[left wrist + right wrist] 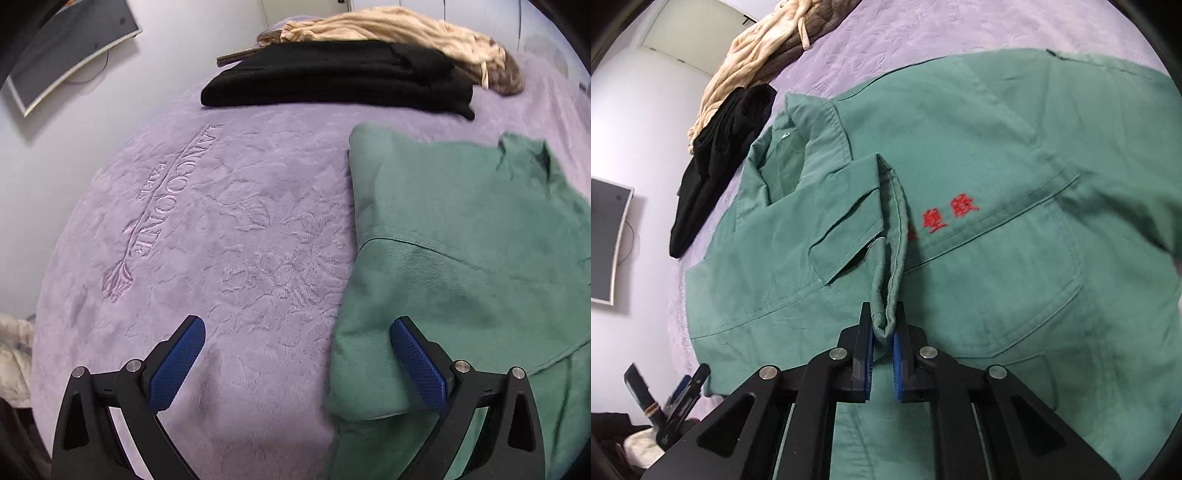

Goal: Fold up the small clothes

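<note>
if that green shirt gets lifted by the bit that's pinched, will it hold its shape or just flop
Probably flop: the green shirt lies limp and creased on the purple blanket. The hem pinched in the right tool already droops in a soft loop. It looks like thick twill, so it may drag rather than slide.

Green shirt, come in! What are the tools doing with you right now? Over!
Right tool shut on green shirt cuff. Left tool open, one finger over the shirt edge. Black garment lies beyond, not in the way.
</note>
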Demonstrator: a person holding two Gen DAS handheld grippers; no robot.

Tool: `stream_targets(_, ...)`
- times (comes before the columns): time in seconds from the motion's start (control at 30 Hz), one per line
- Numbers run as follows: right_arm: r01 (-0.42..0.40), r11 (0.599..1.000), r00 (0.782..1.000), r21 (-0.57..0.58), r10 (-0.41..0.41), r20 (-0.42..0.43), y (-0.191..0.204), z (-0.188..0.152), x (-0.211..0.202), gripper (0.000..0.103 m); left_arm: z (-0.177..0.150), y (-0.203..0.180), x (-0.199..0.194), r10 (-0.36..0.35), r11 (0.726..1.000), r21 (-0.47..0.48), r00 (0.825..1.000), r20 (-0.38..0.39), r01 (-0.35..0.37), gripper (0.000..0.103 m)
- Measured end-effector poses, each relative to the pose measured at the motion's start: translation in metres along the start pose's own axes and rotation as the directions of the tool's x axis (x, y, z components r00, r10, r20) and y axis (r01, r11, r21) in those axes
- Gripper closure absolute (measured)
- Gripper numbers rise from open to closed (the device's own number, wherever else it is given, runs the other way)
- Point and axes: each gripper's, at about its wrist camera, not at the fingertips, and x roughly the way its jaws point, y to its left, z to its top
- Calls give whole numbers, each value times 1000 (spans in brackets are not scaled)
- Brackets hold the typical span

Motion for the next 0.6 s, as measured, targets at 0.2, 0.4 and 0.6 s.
stream_targets(0.2,-19,998,1000,58,21,-19,-32,-3,0,84,-3,15,22,19,998,-53,998,-59,-22,0)
stream_targets(0.4,-30,994,998,102,35,-54,-62,-14,-28,61,7,25,3,67,996,-52,994,-83,-71,0)
stream_targets(0.6,-89,983,994,163,98,-45,-91,-36,-62,39,6,-21,-31,-65,998,-7,993,-99,65,0)
